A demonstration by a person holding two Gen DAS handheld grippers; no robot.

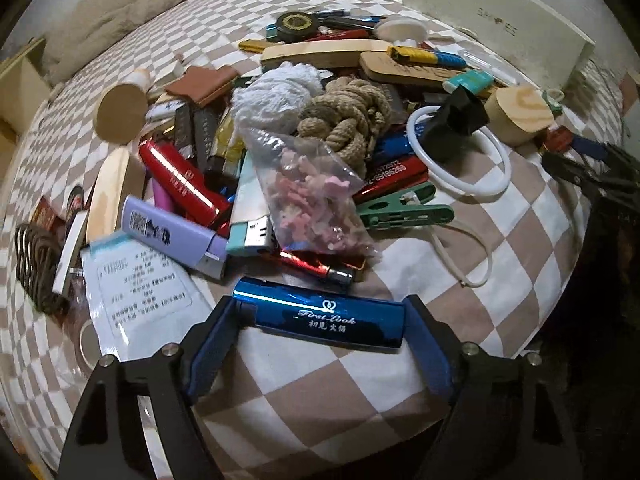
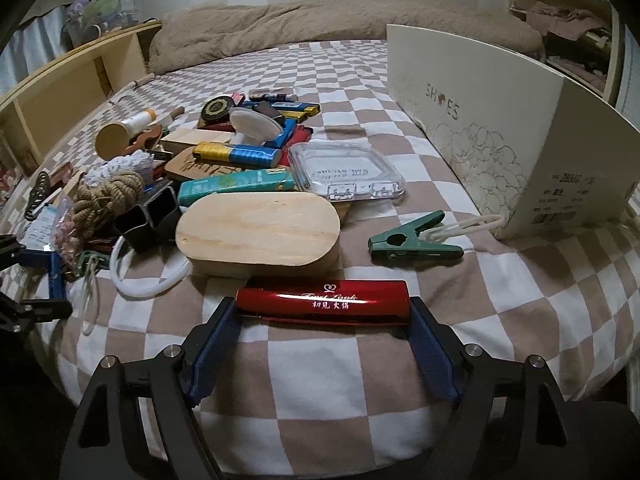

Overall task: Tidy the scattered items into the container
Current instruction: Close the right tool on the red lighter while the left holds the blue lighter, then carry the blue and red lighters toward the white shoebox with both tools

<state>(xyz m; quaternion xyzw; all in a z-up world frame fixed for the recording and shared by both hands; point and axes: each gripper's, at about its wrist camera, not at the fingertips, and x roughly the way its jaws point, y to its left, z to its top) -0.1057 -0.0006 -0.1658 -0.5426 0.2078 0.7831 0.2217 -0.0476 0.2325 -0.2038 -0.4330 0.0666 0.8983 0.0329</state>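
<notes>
Scattered items: blue lighter [image 1: 320, 316] lies on the checkered bed [image 1: 340, 384], clenched end to end by the left gripper [image 1: 320, 320] fingers. Red lighter [image 2: 322, 302] likewise sits clamped lengthwise in the right gripper [image 2: 322, 312]. Beyond: the cluttered pile [image 1: 280, 140], then the shoebox [image 2: 500, 140] at far right.

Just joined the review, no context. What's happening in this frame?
A person holding a gripper in each hand is tidying clutter off a checkered bedspread. The left gripper has its pads on the two ends of a blue lighter, gripping it lengthwise. The right gripper does the same with a red lighter. Both lighters are low over or on the bedspread. The pile of lighters, rope and clips is untouched. The white shoe box stands to the right.
</notes>
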